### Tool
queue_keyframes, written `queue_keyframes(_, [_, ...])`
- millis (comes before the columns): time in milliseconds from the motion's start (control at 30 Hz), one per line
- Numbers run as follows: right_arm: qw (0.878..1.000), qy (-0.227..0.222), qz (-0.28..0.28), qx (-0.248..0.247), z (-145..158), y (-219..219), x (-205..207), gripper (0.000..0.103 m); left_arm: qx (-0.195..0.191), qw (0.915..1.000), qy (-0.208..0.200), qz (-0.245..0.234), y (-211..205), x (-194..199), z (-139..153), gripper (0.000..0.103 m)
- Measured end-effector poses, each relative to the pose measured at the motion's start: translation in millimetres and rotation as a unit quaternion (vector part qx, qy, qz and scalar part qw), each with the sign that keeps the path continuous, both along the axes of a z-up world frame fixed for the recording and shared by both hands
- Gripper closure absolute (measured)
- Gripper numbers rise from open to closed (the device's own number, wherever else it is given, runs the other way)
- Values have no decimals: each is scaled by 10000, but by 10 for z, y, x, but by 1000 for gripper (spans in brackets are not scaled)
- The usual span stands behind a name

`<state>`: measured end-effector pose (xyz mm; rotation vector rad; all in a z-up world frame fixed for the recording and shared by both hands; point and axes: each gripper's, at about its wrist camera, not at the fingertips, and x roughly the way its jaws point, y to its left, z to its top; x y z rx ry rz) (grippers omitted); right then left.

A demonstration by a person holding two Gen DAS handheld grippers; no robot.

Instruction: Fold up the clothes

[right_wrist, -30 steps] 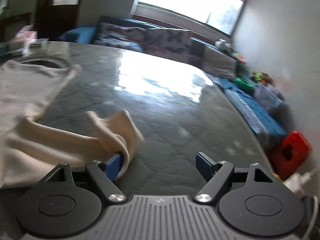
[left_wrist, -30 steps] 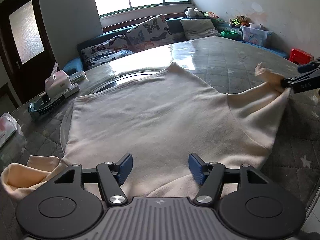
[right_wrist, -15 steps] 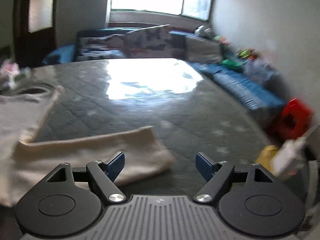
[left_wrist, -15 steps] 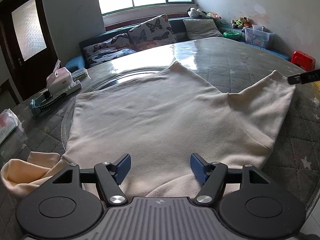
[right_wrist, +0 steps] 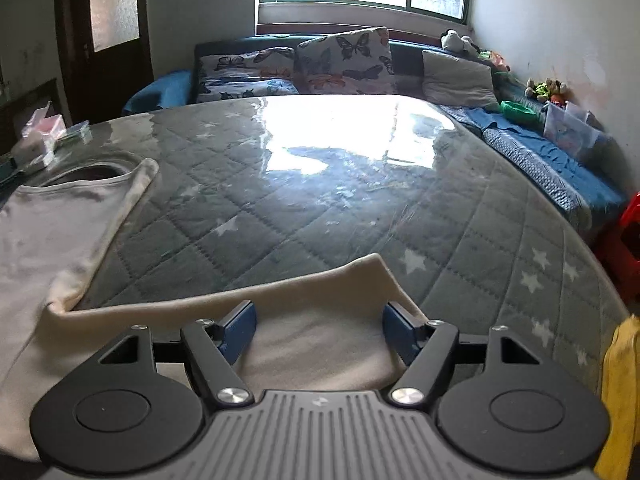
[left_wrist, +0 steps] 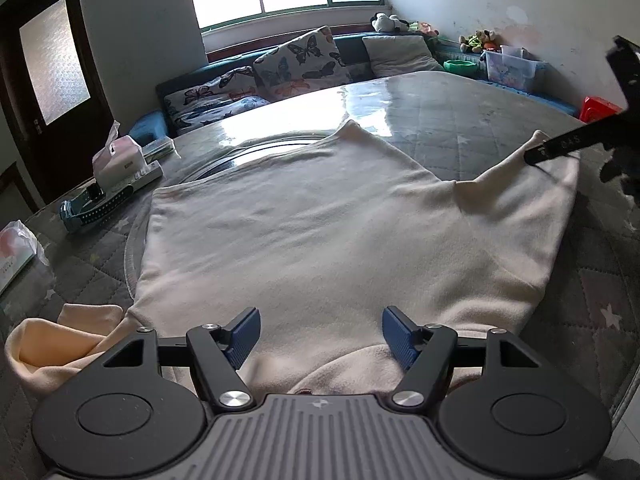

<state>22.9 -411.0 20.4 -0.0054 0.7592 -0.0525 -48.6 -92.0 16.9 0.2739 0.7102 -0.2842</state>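
Note:
A cream shirt point(left_wrist: 312, 232) lies spread flat on the grey quilted table point(left_wrist: 460, 120). Its right sleeve point(left_wrist: 532, 208) stretches out to the right; its left sleeve point(left_wrist: 60, 336) lies crumpled at the near left. My left gripper point(left_wrist: 320, 332) is open and empty just above the shirt's near edge. My right gripper point(right_wrist: 318, 330) is open over the end of the right sleeve point(right_wrist: 320, 320), which lies flat between its fingers. The right gripper also shows in the left wrist view point(left_wrist: 572, 144), at the sleeve's far corner.
A tissue box point(left_wrist: 118, 156), a power strip point(left_wrist: 144, 178) and a dark strap-like object point(left_wrist: 96, 208) lie at the table's left. A plastic bag point(left_wrist: 16, 248) is at the far left edge. A sofa with cushions point(right_wrist: 344, 62) stands behind. A red stool point(right_wrist: 624, 240) is right.
The right gripper let go of the sleeve end; the sleeve now lies flat and straightened on the table. The right gripper swung round over the sleeve. The left gripper stayed put.

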Motion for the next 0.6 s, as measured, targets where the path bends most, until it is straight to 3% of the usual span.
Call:
queue_keyframes(267, [9999,-10,-9,-141,63,81,59,32,-30,10000,-81,-4,197,-122,102,32])
queue_keyframes(433, [9965,-164,813,61,239,459,-72,31,30,10000,-71,40,293,-183,89,34])
queue_keyframes(600, [9819,-183,1878,148,313,1055,-196,29,82,9999,-55,75,367,-237,79,34])
